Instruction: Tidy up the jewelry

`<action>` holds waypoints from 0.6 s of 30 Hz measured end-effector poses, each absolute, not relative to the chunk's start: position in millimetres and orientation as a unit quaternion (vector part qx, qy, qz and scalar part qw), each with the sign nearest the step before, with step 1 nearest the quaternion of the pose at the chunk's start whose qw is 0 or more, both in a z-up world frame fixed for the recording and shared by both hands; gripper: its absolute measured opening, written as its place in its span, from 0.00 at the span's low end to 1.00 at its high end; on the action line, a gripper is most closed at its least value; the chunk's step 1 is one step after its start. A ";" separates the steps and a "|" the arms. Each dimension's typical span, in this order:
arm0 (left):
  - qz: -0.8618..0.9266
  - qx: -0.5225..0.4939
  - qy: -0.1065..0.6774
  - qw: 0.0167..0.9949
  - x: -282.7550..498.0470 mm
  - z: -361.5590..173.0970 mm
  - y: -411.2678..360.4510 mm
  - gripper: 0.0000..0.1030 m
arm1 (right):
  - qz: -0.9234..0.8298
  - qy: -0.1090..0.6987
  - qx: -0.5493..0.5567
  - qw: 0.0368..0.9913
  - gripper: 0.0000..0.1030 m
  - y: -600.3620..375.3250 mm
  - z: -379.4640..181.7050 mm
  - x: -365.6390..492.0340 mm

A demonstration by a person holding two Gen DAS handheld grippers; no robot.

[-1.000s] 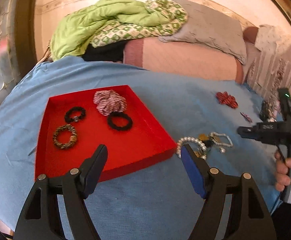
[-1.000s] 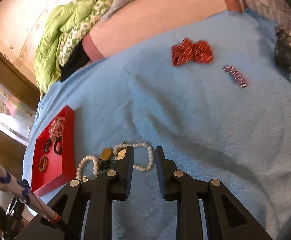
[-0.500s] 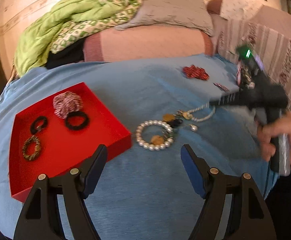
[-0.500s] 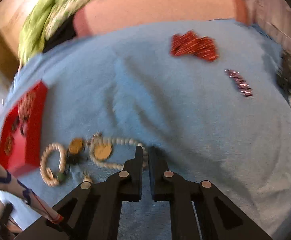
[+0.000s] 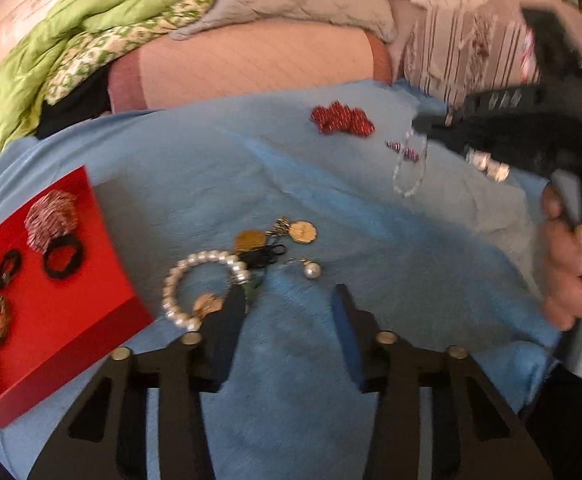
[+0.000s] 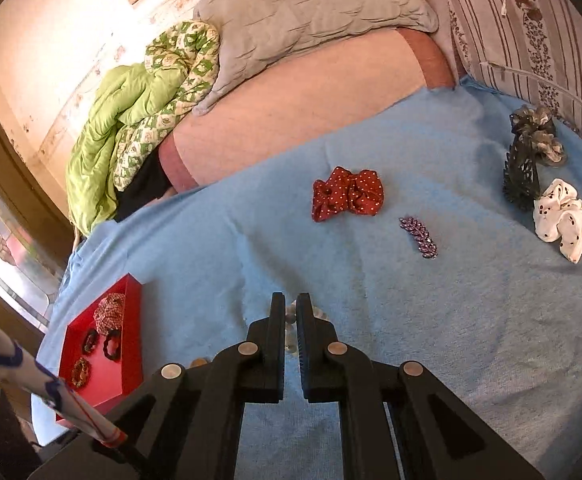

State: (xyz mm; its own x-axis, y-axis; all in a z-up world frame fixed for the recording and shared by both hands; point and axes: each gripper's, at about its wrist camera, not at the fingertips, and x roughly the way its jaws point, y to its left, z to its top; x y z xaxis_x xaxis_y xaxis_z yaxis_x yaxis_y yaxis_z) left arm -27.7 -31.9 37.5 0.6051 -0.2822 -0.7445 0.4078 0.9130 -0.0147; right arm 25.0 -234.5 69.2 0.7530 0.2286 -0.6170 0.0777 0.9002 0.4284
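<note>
On the blue cloth my left gripper (image 5: pixel 287 304) hovers low with its jaws closing and only cloth between them. Just left of it lies a pearl bracelet (image 5: pixel 187 280); ahead are gold pendants (image 5: pixel 303 232), a black piece (image 5: pixel 261 258) and a pearl earring (image 5: pixel 313 270). My right gripper (image 6: pixel 290 308) is shut on a white bead necklace (image 5: pixel 409 164), which dangles from its tips above the cloth. The red tray (image 5: pixel 63 320) at the left holds a pink scrunchie (image 5: pixel 51 216), black hair ties and a brown bracelet.
Farther back lie a red dotted scrunchie (image 6: pixel 347 194), a purple clip (image 6: pixel 419 236), a dark claw clip (image 6: pixel 521 168), a white scrunchie (image 6: pixel 565 220) and a grey one (image 6: pixel 539 128). Pillows and a green blanket (image 6: pixel 123 120) line the far edge.
My left gripper swung right from over the tray to the jewelry pile and its jaws narrowed. The right gripper shut on the bead necklace and lifted it off the pile.
</note>
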 end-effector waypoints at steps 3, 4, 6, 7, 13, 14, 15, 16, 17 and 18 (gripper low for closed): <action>-0.189 0.083 0.408 0.889 -17.7 28.9 -43.0 0.27 | 0.044 0.343 0.230 0.910 0.06 -243.5 72.2 23.2; -0.190 0.077 0.411 0.888 -13.8 27.1 -45.1 0.27 | 0.046 0.342 0.233 0.909 0.06 -245.4 72.7 22.9; -0.188 0.074 0.413 0.888 -8.3 25.2 -50.2 0.27 | 0.046 0.341 0.236 0.909 0.06 -248.5 73.6 22.3; -0.188 0.075 0.414 0.887 -4.9 23.4 -53.5 0.26 | 0.048 0.340 0.239 0.908 0.06 -250.3 73.9 21.9; -0.172 0.087 0.428 0.883 12.4 5.6 -67.1 0.11 | 0.059 0.343 0.248 0.904 0.06 -254.3 73.3 23.8; -0.171 0.089 0.422 0.886 11.5 5.7 -67.1 0.11 | 0.063 0.344 0.249 0.903 0.06 -253.5 72.9 24.2; -0.169 0.094 0.417 0.888 10.1 6.3 -67.2 0.11 | 0.067 0.346 0.248 0.902 0.06 -252.0 72.5 24.8; -0.163 0.103 0.412 0.891 8.2 7.7 -66.6 0.11 | 0.071 0.348 0.245 0.902 0.06 -249.7 72.3 25.2; -0.162 0.103 0.409 0.892 6.9 10.7 -64.3 0.10 | 0.075 0.349 0.241 0.902 0.06 -246.2 72.7 25.2; -0.168 0.096 0.407 0.893 6.0 15.2 -60.6 0.10 | 0.080 0.349 0.236 0.903 0.06 -242.3 73.4 24.9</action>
State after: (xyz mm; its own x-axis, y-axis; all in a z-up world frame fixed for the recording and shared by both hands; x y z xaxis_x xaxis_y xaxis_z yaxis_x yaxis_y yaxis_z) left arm 6.0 -60.6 15.2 0.6131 -0.2222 -0.7581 0.3775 0.9254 0.0341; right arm 24.9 -242.3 73.4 0.7433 0.3099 -0.5928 0.0194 0.8758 0.4822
